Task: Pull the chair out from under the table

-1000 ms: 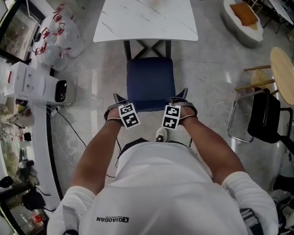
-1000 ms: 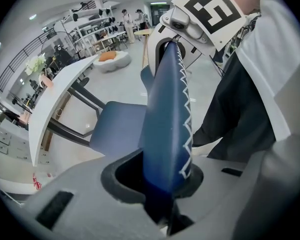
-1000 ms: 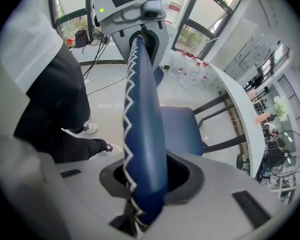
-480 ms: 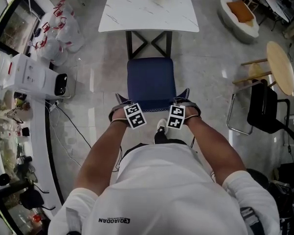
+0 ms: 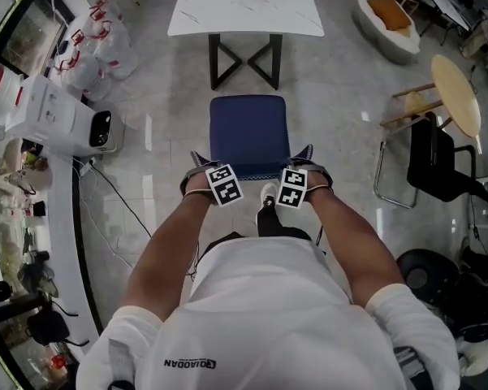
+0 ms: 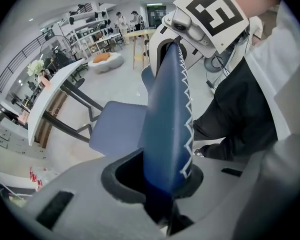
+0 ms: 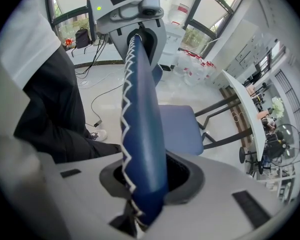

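Pale floor (image 5: 341,145): left hand-held gripper (image 5: 200,166), right hand-held gripper (image 5: 308,158) clamp backrest (image 5: 252,172) ends; chair (image 5: 248,135) extends far side, clear of tabletop (image 5: 244,10).

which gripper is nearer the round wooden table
Right. The right gripper clamps the blue chair's backrest corner on the round wooden table's side; the left gripper clamps the far corner.

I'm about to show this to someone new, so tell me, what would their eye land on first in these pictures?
First, the dark blue padded chair in the middle of the head view, its seat out from under the white marble-patterned table at the top. Next, the left gripper and right gripper, each shut on the top edge of the chair's white zigzag-stitched backrest.
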### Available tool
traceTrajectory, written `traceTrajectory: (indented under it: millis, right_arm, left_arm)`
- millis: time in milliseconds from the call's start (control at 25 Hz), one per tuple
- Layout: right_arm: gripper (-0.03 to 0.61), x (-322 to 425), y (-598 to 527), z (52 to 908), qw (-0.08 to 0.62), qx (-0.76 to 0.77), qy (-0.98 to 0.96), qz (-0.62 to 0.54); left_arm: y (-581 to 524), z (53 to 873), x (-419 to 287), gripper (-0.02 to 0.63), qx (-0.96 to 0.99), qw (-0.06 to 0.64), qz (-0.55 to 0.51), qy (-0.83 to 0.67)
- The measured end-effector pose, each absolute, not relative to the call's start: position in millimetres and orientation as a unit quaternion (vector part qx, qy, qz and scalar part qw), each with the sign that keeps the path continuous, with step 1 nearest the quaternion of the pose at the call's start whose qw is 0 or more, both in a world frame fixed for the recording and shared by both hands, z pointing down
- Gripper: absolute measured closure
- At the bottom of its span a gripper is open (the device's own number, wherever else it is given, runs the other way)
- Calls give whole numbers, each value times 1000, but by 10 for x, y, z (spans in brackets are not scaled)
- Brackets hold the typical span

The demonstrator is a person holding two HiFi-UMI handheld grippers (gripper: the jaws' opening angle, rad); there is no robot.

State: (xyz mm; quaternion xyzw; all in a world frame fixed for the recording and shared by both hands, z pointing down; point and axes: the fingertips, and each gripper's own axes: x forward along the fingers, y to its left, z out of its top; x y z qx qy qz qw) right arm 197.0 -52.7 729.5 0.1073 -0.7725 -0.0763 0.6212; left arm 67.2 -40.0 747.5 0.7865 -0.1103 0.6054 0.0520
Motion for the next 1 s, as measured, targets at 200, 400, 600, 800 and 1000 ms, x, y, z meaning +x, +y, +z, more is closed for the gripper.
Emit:
traceTrajectory:
  millis: [200, 400, 600, 800, 1000]
  right_arm:
    - [480, 1957, -169, 7302, 622, 112, -771, -74]
    - [479, 1895, 124, 7295, 626, 114, -769, -67]
    - [477, 1899, 392, 7300, 627, 112, -769, -63]
    - [477, 1952, 543, 7293, 627, 110, -769, -60]
    - [477, 1967, 694, 7274, 626, 102, -771, -60]
  left_arm:
    - [-48, 7485, 657, 528, 787, 49, 606, -106]
    - [221, 7477, 594, 528, 787, 47, 606, -102]
    - [487, 7485, 595, 528, 786, 48, 609, -97]
    - [647, 7477, 650, 528, 785, 52, 610, -94]
    - [805, 7456, 659, 528, 784, 58, 611, -93]
